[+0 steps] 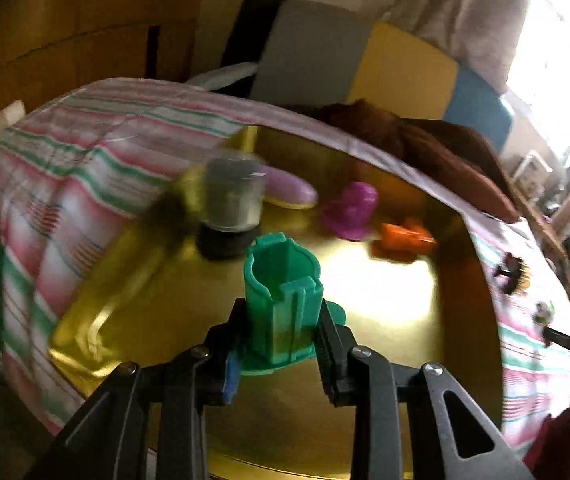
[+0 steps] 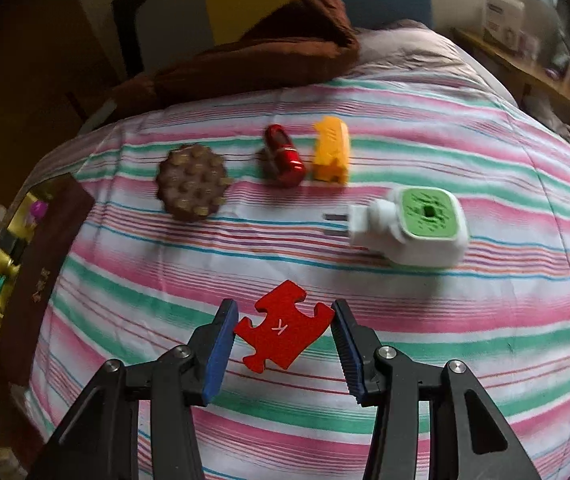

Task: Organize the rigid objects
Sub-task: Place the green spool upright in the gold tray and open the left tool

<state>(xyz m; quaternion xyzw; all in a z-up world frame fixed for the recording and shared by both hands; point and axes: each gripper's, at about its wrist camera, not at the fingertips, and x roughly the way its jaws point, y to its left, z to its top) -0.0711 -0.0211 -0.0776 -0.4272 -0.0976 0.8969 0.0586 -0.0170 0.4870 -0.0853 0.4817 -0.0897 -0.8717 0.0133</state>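
In the left wrist view my left gripper [image 1: 283, 308] is shut on a green plastic cup-shaped piece [image 1: 281, 276], gripping its lower walls above a gold tray [image 1: 385, 340]. On the tray beyond it are a blurred clear jar on a black lid [image 1: 231, 204], a lilac oval object [image 1: 289, 190], a purple piece [image 1: 351, 210] and an orange piece [image 1: 405, 236]. In the right wrist view my right gripper [image 2: 284, 305] is shut on a flat red puzzle piece [image 2: 281, 332], pads on its two ends, above the striped bedcover [image 2: 445, 340].
Further along the bedcover lie a brown studded disc [image 2: 193, 182], a red glossy object [image 2: 285, 156], an orange block [image 2: 331, 150] and a white plug-in device with a green top [image 2: 413, 228]. A brown flat case [image 2: 45, 264] lies beside the tray. A brown cloth [image 2: 285, 48] is bunched at the far edge.
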